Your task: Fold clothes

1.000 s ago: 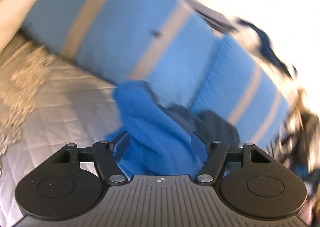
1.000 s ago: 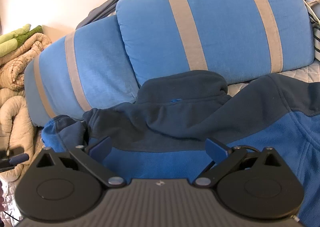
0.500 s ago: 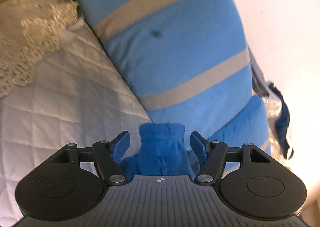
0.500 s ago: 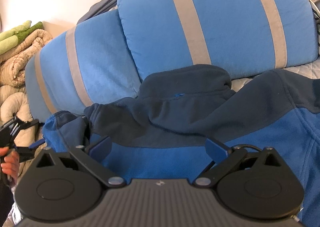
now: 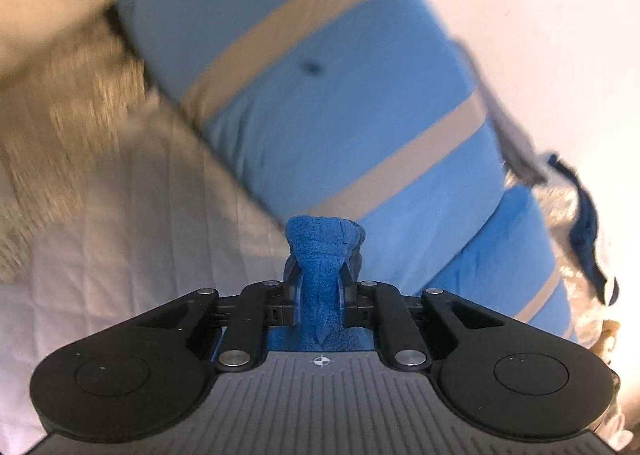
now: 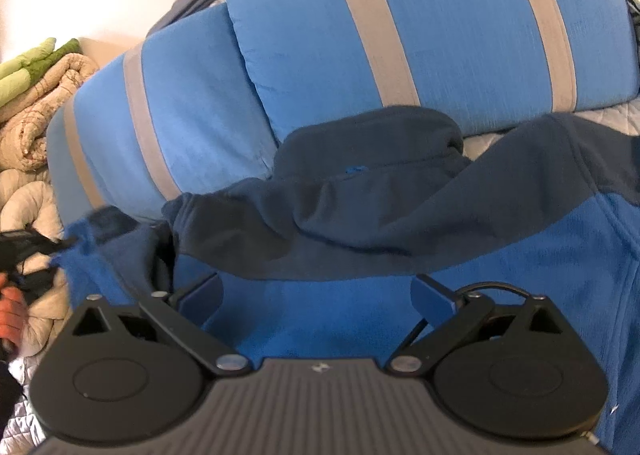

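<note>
A fleece jacket [image 6: 360,211], bright blue with a navy collar and yoke, lies crumpled on the bed against the cushions. My right gripper [image 6: 316,289] hovers open just over its blue body, nothing between the fingers. My left gripper [image 5: 320,279] is closing, and its pads pinch the jacket's blue sleeve cuff [image 5: 322,239], which sticks up past the fingertips. In the right wrist view the same sleeve [image 6: 104,243] stretches to the left edge, where the left gripper [image 6: 24,245] and a hand show blurred.
Two blue cushions with grey stripes [image 6: 440,35] lean on the white wall behind the jacket. A pale quilted bedcover [image 5: 120,239] lies beneath. Rolled beige and green blankets [image 6: 36,115] pile up at the left. Another dark blue garment [image 5: 588,231] hangs far right.
My left gripper has shut on the sleeve cuff and rolled, with the cuff now bunched between the pads. The sleeve has been pulled leftward. The right gripper has stayed open in place.
</note>
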Available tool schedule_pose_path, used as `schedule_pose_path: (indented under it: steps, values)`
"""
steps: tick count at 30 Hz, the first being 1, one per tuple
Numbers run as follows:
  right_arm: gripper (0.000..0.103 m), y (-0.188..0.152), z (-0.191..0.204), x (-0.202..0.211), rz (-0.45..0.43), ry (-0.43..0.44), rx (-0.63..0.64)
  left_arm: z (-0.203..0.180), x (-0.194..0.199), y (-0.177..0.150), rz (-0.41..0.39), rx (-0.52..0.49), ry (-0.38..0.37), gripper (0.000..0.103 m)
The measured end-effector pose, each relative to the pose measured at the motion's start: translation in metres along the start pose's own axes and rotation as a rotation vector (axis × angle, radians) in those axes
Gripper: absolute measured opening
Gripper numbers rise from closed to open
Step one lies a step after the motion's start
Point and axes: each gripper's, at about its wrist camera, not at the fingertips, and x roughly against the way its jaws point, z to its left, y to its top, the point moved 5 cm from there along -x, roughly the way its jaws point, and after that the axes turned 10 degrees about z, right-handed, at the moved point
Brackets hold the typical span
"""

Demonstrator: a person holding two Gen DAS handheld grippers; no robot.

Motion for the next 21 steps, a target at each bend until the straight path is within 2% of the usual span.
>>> schedule_pose_path:
  steps: [2, 5, 8, 10, 13, 15, 18, 21]
  values:
    - [0.103, -0.001, 0.0, -0.001, 0.006, 0.004, -0.009, -0.002, 0.026, 0.01, -0.07, -0.019, 0.035, 0.015]
    - [0.103, -0.003, 0.002, 0.001, 0.006, 0.015, -0.008, 0.003, 0.077, 0.019, -0.214, -0.069, 0.221, 0.015]
    - [0.103, -0.005, 0.004, 0.002, 0.003, 0.014, 0.009, 0.02, 0.126, 0.017, -0.339, -0.066, 0.33, 0.015]
    - [0.103, -0.006, 0.005, 0.003, -0.004, 0.003, 0.017, 0.043, 0.159, 0.01, -0.433, -0.036, 0.424, 0.015]
    - [0.103, -0.006, 0.004, 0.005, -0.003, 0.009, 0.008, 0.096, 0.194, -0.007, -0.519, 0.096, 0.529, 0.015]
    - [0.103, -0.006, 0.002, 0.004, 0.006, 0.018, -0.003, 0.134, 0.206, -0.02, -0.546, 0.185, 0.602, 0.015]
    - [0.103, -0.006, 0.001, 0.002, 0.02, 0.034, -0.018, 0.194, 0.205, -0.038, -0.487, 0.356, 0.613, 0.015]
    - [0.103, -0.007, 0.001, 0.0, 0.023, 0.028, -0.012, 0.223, 0.197, -0.051, -0.45, 0.42, 0.643, 0.015]
